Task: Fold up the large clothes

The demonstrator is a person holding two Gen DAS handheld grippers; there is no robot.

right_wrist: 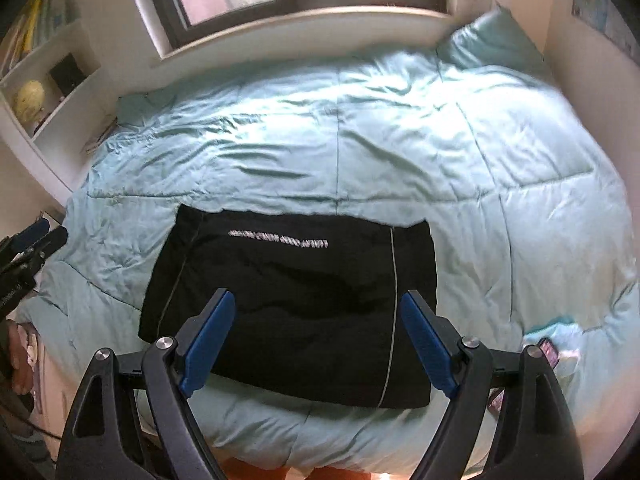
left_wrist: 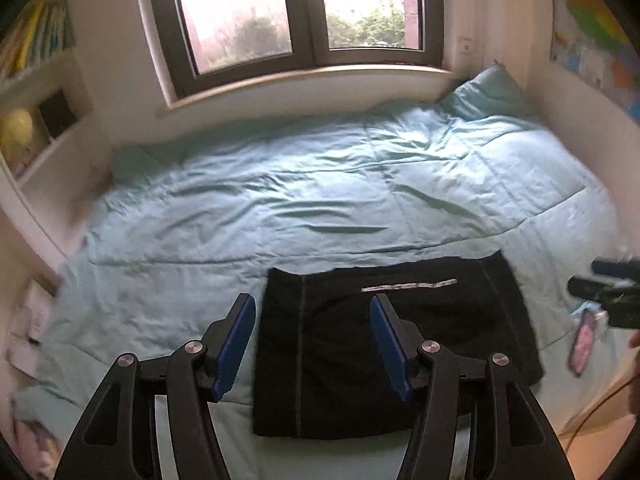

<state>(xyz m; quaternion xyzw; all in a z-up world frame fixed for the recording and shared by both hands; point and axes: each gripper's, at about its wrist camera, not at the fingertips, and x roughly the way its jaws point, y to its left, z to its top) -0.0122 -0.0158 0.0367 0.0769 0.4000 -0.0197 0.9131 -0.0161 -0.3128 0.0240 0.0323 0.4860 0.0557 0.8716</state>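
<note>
A black garment (left_wrist: 384, 344) lies folded into a flat rectangle on the light blue duvet (left_wrist: 280, 208) near the bed's front edge. It has a white line of print and thin grey seams. It also shows in the right wrist view (right_wrist: 296, 300). My left gripper (left_wrist: 312, 340) is open and empty, held above the garment's left part. My right gripper (right_wrist: 316, 336) is open and empty, held above the garment's near half. The right gripper also shows at the right edge of the left wrist view (left_wrist: 608, 280).
A blue pillow (left_wrist: 488, 92) lies at the back right corner under the window (left_wrist: 296, 12). White shelves (left_wrist: 44, 120) with books stand at the left. A phone (left_wrist: 582, 340) lies on the duvet right of the garment, and shows in the right wrist view (right_wrist: 548, 350).
</note>
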